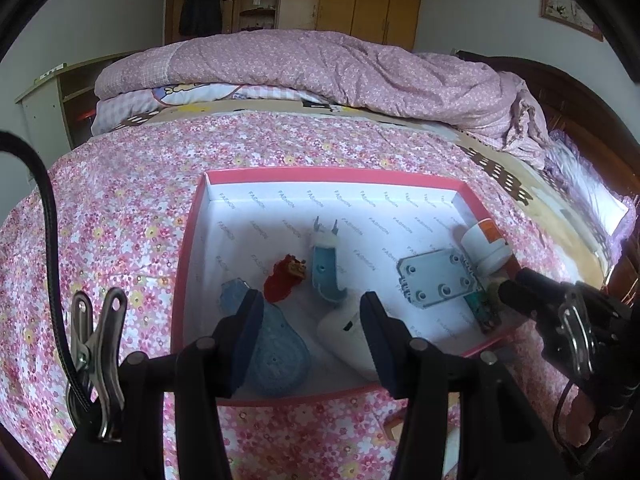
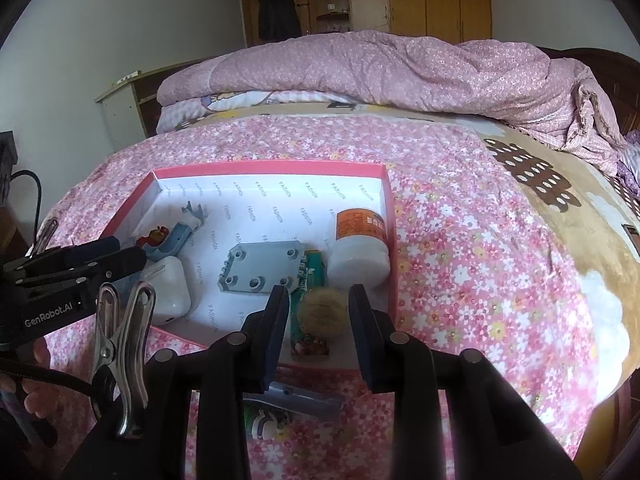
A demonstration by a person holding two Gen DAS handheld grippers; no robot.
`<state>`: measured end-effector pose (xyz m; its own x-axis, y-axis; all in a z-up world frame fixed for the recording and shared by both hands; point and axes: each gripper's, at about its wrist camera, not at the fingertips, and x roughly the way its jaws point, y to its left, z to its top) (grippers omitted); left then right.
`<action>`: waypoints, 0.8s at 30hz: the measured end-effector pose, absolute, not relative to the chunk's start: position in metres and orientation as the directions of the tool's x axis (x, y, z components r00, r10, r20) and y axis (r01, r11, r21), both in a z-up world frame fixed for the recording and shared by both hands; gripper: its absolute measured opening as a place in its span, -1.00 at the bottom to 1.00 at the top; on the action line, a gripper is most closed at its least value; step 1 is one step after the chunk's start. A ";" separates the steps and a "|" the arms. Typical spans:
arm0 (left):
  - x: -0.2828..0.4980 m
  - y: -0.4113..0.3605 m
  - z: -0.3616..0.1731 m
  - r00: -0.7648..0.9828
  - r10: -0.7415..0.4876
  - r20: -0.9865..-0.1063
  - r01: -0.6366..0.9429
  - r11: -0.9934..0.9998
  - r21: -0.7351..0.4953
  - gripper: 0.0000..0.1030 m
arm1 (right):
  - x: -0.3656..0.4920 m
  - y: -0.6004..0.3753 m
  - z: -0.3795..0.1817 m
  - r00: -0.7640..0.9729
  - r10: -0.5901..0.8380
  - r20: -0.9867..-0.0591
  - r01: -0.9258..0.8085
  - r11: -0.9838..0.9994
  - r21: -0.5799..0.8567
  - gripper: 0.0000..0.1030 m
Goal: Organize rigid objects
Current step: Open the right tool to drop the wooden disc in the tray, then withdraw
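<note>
A pink-rimmed box point(image 1: 188, 240) with a white printed lining is set on a floral bedspread point(image 1: 120, 200), and several things are held in it. In the left wrist view a white bottle point(image 1: 484, 248) with an orange label is seen lying against the right wall, with a grey plate point(image 1: 438, 276) with round holes just beside it and a green card point(image 1: 480, 312) at the plate's near corner. A blue-and-white pronged piece point(image 1: 326, 268) is laid near the middle, a red toy point(image 1: 284, 278) is just left of it, a white case point(image 1: 344, 336) lies toward the near wall, and a blue mesh piece point(image 1: 276, 356) is placed in the near left corner. The left gripper point(image 1: 310, 340) is held over the near wall with its fingers spread wide and nothing between them. In the right wrist view the right gripper point(image 2: 318, 320) is likewise parted, and a tan fuzzy ball point(image 2: 322, 312) is framed between its fingers above the near right corner; whether the ball is touched cannot be told. The far half of the box floor is left bare. A small packet point(image 2: 288, 408) is seen on the bedspread just outside the near wall. The bedspread to the right of the box is uncluttered, and a folded quilt point(image 2: 380, 72) is piled well beyond it.
</note>
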<state>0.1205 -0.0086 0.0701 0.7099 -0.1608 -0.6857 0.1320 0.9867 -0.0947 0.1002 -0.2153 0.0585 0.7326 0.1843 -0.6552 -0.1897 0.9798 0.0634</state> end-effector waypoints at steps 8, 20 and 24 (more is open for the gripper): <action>0.115 -0.014 0.073 0.704 -0.176 -0.688 0.148 0.984 -0.101 0.03 | 0.093 -0.215 0.064 0.735 0.195 -0.649 -0.191 0.978 0.078 -0.36; 0.093 -0.016 0.078 0.689 -0.225 -0.689 0.180 0.974 -0.138 0.03 | 0.061 -0.213 0.070 0.741 0.228 -0.632 -0.209 0.972 0.106 -0.36; 0.084 -0.019 0.077 0.687 -0.228 -0.690 0.183 0.973 -0.139 0.03 | 0.052 -0.215 0.068 0.727 0.245 -0.642 -0.211 0.969 0.132 -0.36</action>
<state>0.0836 -0.0186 0.0772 0.6870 -0.2279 -0.6900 0.1831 0.9732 -0.1392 0.0521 -0.2152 0.0683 0.7266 0.2452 -0.6418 -0.2106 0.9687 0.1316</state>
